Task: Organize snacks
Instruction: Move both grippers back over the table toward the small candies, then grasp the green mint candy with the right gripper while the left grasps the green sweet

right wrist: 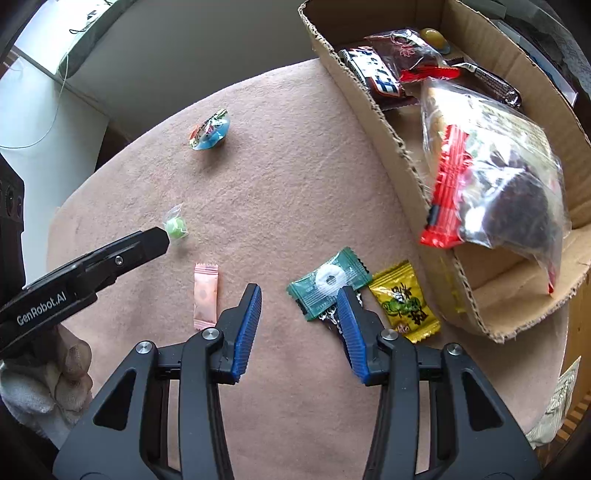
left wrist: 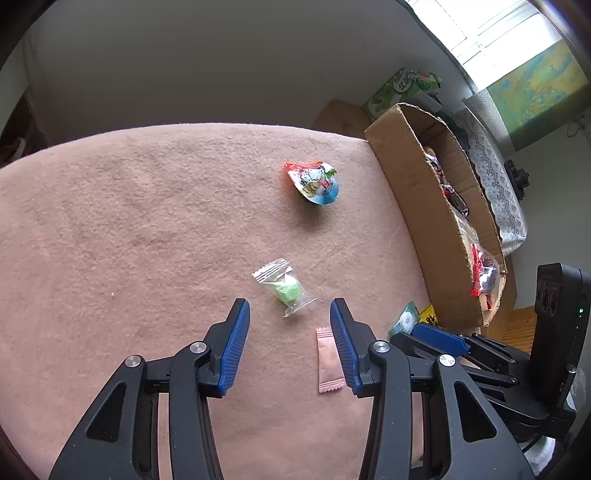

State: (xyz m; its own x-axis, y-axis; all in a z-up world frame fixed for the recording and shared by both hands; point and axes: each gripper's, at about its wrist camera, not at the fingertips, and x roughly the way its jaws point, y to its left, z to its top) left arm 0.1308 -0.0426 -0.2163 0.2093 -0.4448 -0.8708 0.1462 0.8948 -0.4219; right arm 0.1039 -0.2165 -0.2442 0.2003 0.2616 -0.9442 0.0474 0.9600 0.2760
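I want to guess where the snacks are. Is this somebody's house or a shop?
Probably a room in a home. A table under a pink felt cloth, a torn cardboard box of mixed snacks, and a sunlit window suggest it.

Loose on my pink tabletop [right wrist: 295,192]: green candy [left wrist: 287,290], pink sachet [right wrist: 205,295], green mint [right wrist: 328,282], yellow packet [right wrist: 402,301], a colourful pouch [left wrist: 314,182].

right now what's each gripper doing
left gripper: open, empty, over the green candy
right gripper: open, empty, by the green packet
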